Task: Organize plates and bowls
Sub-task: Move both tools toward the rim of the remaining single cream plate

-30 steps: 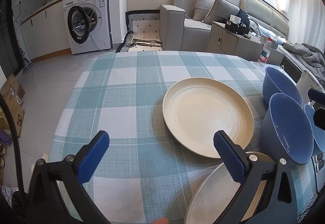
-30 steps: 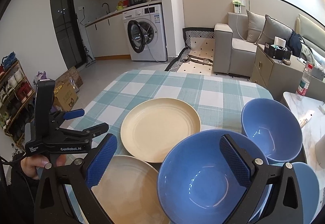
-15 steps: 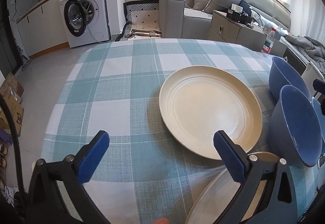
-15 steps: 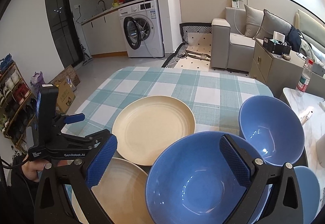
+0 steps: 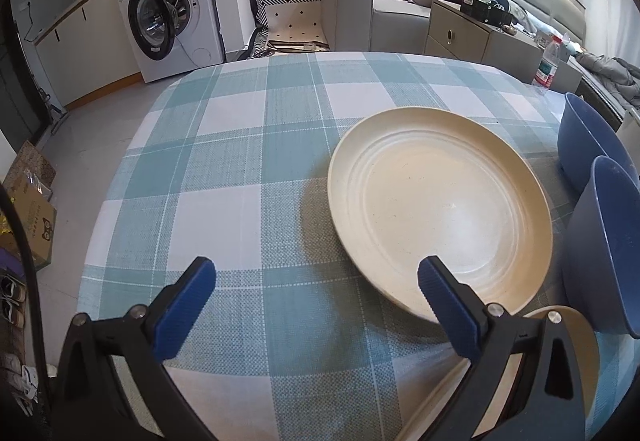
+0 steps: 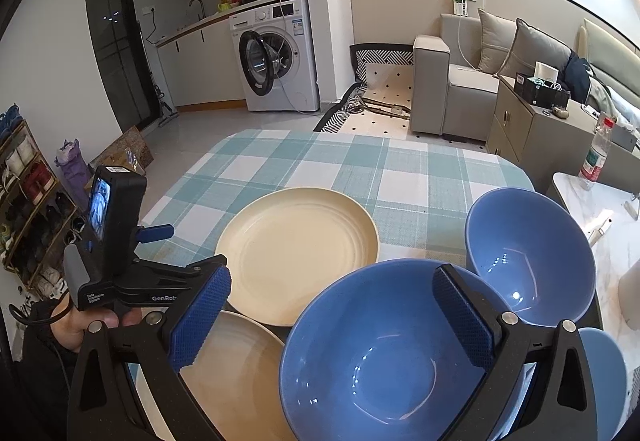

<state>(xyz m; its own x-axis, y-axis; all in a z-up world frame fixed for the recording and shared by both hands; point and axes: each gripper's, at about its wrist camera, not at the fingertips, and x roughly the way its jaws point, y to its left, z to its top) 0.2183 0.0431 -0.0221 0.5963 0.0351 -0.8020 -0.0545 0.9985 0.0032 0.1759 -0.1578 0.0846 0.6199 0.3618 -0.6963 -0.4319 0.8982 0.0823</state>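
Both grippers spread wide, holding nothing: left gripper (image 5: pixel 316 305), right gripper (image 6: pixel 332 317). Round cream ribbed plate (image 6: pixel 298 255) mid-table on checked teal tablecloth (image 5: pixel 240 145); second cream plate (image 6: pixel 236 373) at near edge. Large blue glossy bowl (image 6: pixel 384 361) under right gripper, near right edge. Best to straddle rim squarely before closing.

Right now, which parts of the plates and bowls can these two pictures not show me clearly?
- Near plate: both views, hidden partly by gripper frames and the picture's bottom edge.
- Third bowl: right wrist view, cut by the right gripper frame and the edge.
- Near bowl: left wrist view, its inside is turned away.
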